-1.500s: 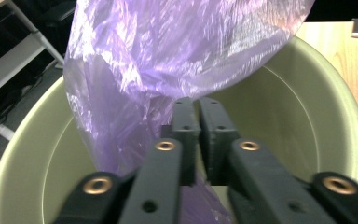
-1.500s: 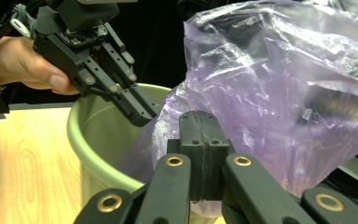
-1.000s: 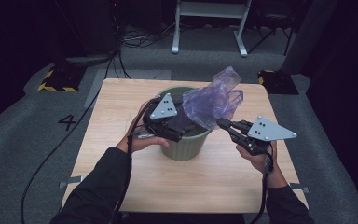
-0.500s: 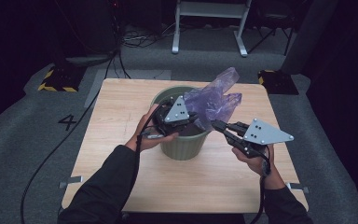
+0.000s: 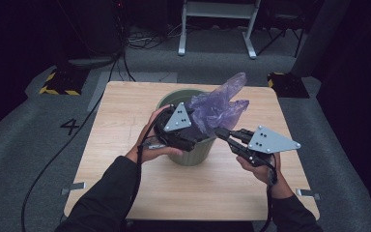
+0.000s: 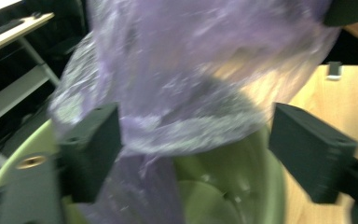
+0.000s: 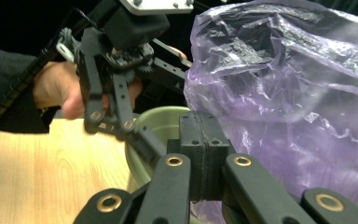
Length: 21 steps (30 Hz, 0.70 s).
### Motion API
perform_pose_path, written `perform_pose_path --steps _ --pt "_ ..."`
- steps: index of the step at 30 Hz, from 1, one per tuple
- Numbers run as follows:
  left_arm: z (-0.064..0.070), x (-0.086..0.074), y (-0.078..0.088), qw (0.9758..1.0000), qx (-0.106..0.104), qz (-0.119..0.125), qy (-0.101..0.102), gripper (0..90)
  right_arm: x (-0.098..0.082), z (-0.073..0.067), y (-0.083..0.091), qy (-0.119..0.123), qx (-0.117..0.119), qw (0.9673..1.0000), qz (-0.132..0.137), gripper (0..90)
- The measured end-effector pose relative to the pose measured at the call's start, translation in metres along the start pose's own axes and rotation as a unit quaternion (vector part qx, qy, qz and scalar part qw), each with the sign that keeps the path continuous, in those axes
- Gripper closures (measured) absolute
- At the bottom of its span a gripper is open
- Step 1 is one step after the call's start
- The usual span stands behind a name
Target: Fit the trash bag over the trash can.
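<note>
High view shows the purple bag (image 5: 217, 107) sticking up out of the green bin (image 5: 193, 150) on the wooden table (image 5: 125, 145), with a dark room and grey floor (image 5: 24, 145) around it. The right gripper (image 7: 200, 154) is pressed tight on the bag's edge, and the left gripper (image 6: 196, 140) has just been opening, spread wide around the bag above the bin. If the right one tugs too hard, I think the thin bag could rip or slip out.

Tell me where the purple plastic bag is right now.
In the high view the purple bag sits in the mouth of the green bin mid-table, bulging over its far right rim, between the left gripper and right gripper.
</note>
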<state>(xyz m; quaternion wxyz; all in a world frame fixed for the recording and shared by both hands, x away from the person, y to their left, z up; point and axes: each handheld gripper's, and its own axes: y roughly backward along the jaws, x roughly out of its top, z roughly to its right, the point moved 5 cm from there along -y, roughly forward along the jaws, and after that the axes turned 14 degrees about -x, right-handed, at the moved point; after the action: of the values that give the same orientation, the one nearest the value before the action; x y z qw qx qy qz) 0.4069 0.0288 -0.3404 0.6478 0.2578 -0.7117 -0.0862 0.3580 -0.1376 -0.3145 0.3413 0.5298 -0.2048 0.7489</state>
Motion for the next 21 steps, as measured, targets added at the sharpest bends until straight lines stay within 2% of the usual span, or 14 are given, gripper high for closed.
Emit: perform_pose_path --steps 1,3,4,5,6,7,9,10,11,13,16,17,18,21 --pt "0.005 0.000 -0.005 0.9999 -0.007 -0.010 -0.011 15.2 0.004 -0.003 0.000 0.000 0.004 1.0000 0.005 90.0" --pt "0.006 0.000 -0.007 0.9997 -0.004 -0.016 -0.020 15.5 0.007 -0.004 0.000 0.000 0.004 1.0000 0.007 90.0" --pt "0.008 0.000 -0.009 0.9996 0.005 -0.020 -0.021 21.4 0.011 -0.007 -0.001 0.002 0.007 0.9999 0.009 90.0" --pt "0.008 0.000 -0.010 0.9995 0.009 -0.022 -0.021 32.0 0.012 -0.009 -0.001 0.003 0.009 0.9999 0.010 90.0" --pt "0.008 0.001 -0.010 0.9995 0.011 -0.021 -0.023 32.0 0.012 -0.009 -0.001 0.003 0.009 0.9999 0.010 90.0" --pt "0.008 0.001 -0.010 0.9994 0.018 -0.020 -0.022 41.0 0.014 -0.010 -0.001 0.003 0.011 0.9999 0.011 90.0" --pt "0.007 0.001 -0.008 0.9988 0.021 -0.026 -0.035 60.1 0.016 -0.011 -0.001 0.003 0.012 0.9998 0.012 90.0" --pt "0.007 0.000 -0.007 0.9985 0.024 -0.029 -0.039 76.2 0.016 -0.012 -0.001 0.003 0.012 0.9999 0.010 90.0" --pt "0.007 0.000 -0.006 0.9980 0.032 -0.032 -0.044 76.2 0.016 -0.012 -0.001 0.003 0.012 0.9999 0.010 90.0" --pt "0.006 -0.001 -0.003 0.9975 0.035 -0.035 -0.050 89.0 0.013 -0.012 0.001 0.000 0.013 0.9999 0.009 90.0" --pt "0.005 -0.004 0.001 0.9971 0.036 -0.038 -0.055 89.8 0.011 -0.012 0.003 -0.002 0.015 0.9999 0.008 83.8" --pt "0.004 -0.005 0.003 0.9969 0.039 -0.039 -0.056 89.9 0.009 -0.011 0.005 0.000 0.013 0.9999 0.008 74.9" --pt "0.004 -0.006 0.004 0.9969 0.039 -0.039 -0.056 89.9 0.008 -0.011 0.007 -0.003 0.012 0.9999 0.006 71.3" --pt "0.003 -0.008 0.007 0.9971 0.039 -0.037 -0.054 90.0 0.006 -0.010 0.011 -0.007 0.014 0.9999 0.004 66.8"
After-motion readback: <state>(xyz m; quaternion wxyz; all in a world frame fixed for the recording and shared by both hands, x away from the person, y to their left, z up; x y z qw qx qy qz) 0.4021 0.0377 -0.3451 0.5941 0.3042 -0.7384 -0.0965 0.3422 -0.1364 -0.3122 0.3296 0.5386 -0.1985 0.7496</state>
